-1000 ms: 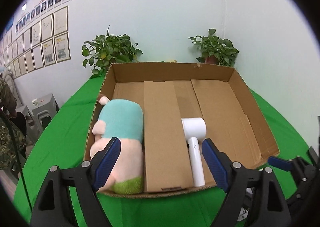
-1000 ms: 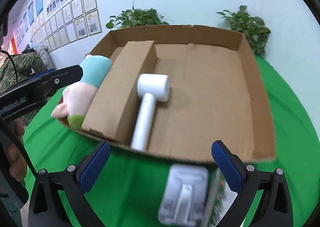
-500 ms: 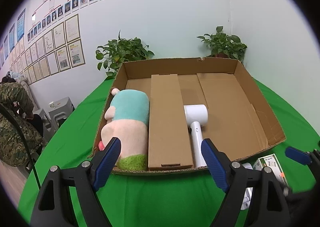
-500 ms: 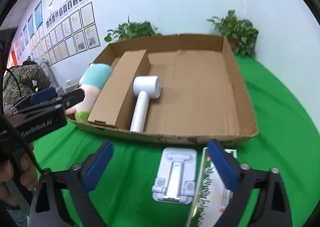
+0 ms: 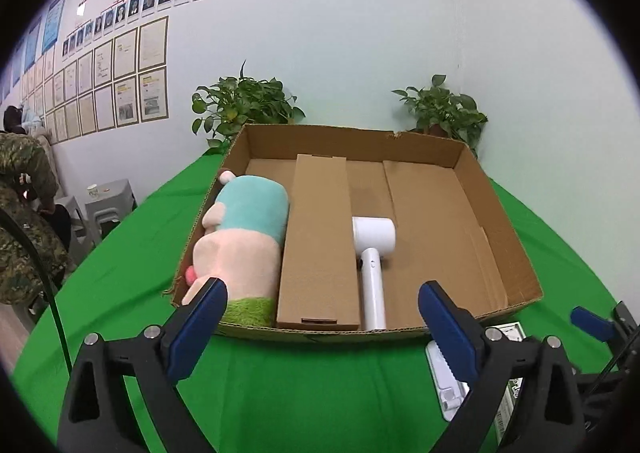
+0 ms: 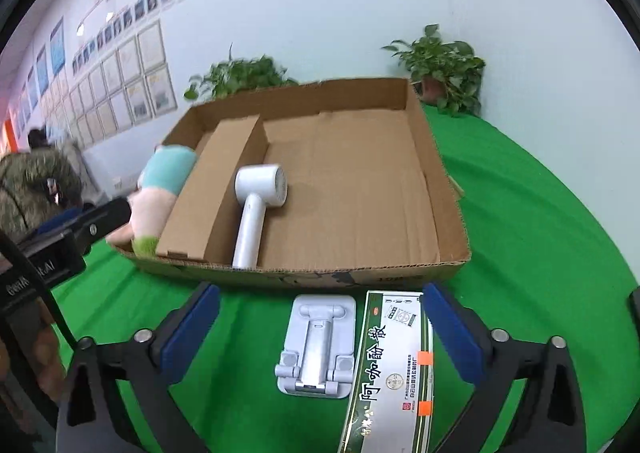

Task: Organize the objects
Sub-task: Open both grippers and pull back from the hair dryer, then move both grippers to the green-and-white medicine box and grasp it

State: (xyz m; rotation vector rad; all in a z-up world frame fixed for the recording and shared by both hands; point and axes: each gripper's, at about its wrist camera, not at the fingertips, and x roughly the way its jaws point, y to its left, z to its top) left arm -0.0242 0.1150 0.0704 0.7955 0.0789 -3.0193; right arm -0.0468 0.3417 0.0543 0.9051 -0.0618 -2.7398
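On the green worktop [image 6: 540, 213] at 12 o'clock from both grippers sits a shallow, open cardboard tray [image 5: 516, 253] [image 6: 436, 181]. Inside it, from 9 o'clock to 3 o'clock, lie a plush toy [image 5: 244, 241] [image 6: 160, 189] with a teal top, pink middle and green fuzzy base, a long closed cardboard box [image 5: 320, 237] [image 6: 208, 189], and a white hair dryer [image 5: 372, 253] [image 6: 256, 205] whose round head points to 12 o'clock and whose handle reaches the tray's near wall. The plush presses against the box; the dryer lies just beside the box's other side. The tray floor toward 3 o'clock shows only bare cardboard.

Outside the tray, near its front wall, 2 items rest flat on the cloth: a white folding phone stand [image 6: 318, 345] [image 5: 446, 381] and, touching its 3 o'clock edge, a white and green medicine carton [image 6: 390, 369] with Chinese lettering and 2 orange tags. Both lie between the blue-padded fingers of the right gripper [image 6: 320, 325], which are spread wide and hold nothing. The left gripper [image 5: 320, 321] is likewise spread apart and empty, hovering before the tray's front wall, which stands between it and the tray contents.

At 12 o'clock beyond the tray stand 2 leafy potted plants [image 5: 244, 105] [image 6: 444, 65] against a pale wall hung with framed sheets [image 5: 120, 89]. At 9 o'clock a person in camouflage [image 5: 20, 221] sits near grey stools [image 5: 108, 201].
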